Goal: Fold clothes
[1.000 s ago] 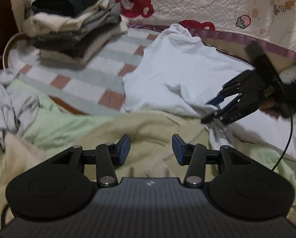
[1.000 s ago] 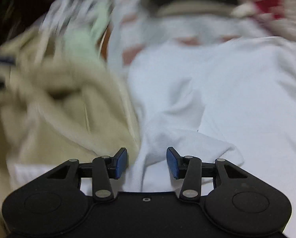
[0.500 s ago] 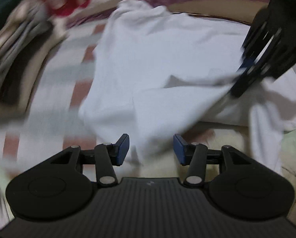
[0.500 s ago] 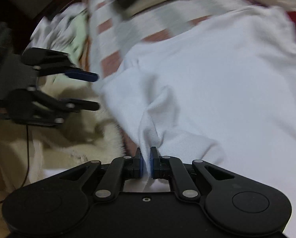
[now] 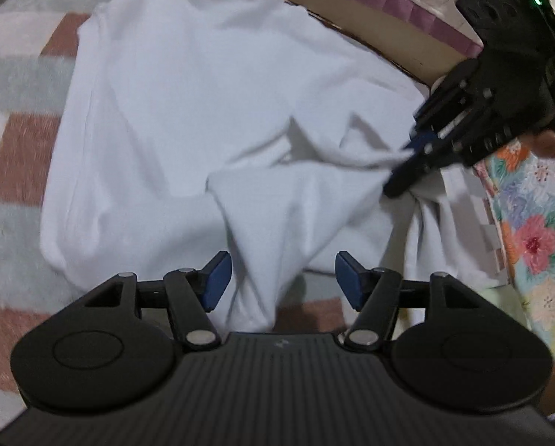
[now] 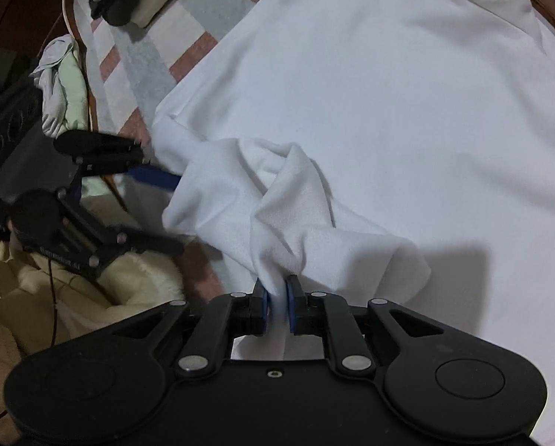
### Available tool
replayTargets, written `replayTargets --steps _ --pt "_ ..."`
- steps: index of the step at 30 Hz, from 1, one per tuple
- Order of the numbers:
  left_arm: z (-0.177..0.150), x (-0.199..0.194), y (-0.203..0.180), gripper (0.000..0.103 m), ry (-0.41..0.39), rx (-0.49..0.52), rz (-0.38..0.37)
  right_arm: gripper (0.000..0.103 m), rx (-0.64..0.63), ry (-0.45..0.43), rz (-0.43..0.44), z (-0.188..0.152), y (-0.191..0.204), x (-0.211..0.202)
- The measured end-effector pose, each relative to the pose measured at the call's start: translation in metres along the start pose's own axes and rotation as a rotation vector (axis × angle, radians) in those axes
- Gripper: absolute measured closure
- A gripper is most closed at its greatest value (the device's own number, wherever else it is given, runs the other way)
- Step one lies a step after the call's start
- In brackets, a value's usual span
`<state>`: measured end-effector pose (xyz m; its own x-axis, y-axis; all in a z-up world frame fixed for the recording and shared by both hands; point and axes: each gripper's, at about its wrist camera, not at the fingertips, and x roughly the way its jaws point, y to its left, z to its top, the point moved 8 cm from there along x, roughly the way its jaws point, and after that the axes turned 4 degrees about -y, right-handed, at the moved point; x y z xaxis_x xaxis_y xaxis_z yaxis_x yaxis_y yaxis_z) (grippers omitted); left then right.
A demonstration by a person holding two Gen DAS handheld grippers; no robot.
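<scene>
Right wrist: white shirt (image 6: 370, 85) between jaws.

No legible text: only blurred embossed lettering on the left tool (image 6: 158, 208).

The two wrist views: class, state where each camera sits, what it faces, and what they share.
Left wrist view: sits on the open left hand-held gripper, facing the white cotton shirt; right hand-held gripper visible.
Right wrist view: sits on the right hand-held gripper, shut on the shirt; left one visible.
Shared: shirt, pink-and-grey checked blanket.
</scene>
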<state>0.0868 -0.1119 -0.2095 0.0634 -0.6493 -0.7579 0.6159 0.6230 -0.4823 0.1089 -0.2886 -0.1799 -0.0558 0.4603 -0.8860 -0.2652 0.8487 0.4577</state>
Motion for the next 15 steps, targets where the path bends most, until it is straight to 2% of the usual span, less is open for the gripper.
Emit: replayTargets --steps 2,4,7,8,9,10,11,12,15 --pt "-0.007 0.007 -0.006 0.037 0.007 0.077 0.034 0.076 0.028 -0.015 0.031 0.001 -0.005 -0.001" --pt "-0.009 0.013 -0.015 0.034 0.003 0.162 0.070 0.059 0.065 -0.040 0.066 0.000 -0.009 -0.003" --pt "-0.011 0.020 -0.026 0.034 0.006 0.281 0.137 0.055 0.109 -0.080 0.117 -0.006 -0.013 -0.001" --pt "-0.012 0.022 -0.029 0.038 0.008 0.321 0.175 0.055 0.103 -0.096 0.126 -0.008 -0.012 -0.006" --pt "-0.013 0.023 -0.031 0.055 0.009 0.360 0.212 0.056 0.097 -0.112 0.134 -0.009 -0.011 -0.010" --pt "-0.013 0.024 -0.034 0.066 0.011 0.400 0.250 0.068 0.092 -0.128 0.143 -0.011 -0.010 -0.015" --pt "-0.013 0.026 -0.036 0.083 0.013 0.440 0.288 0.080 0.086 -0.145 0.151 -0.012 -0.009 -0.019" --pt "-0.012 0.025 -0.039 0.097 0.016 0.435 0.289 0.092 0.080 -0.161 0.160 -0.014 -0.008 -0.024" --pt "-0.009 0.013 -0.041 0.098 0.016 0.394 0.280 0.095 0.063 -0.209 0.185 -0.019 -0.005 -0.038"
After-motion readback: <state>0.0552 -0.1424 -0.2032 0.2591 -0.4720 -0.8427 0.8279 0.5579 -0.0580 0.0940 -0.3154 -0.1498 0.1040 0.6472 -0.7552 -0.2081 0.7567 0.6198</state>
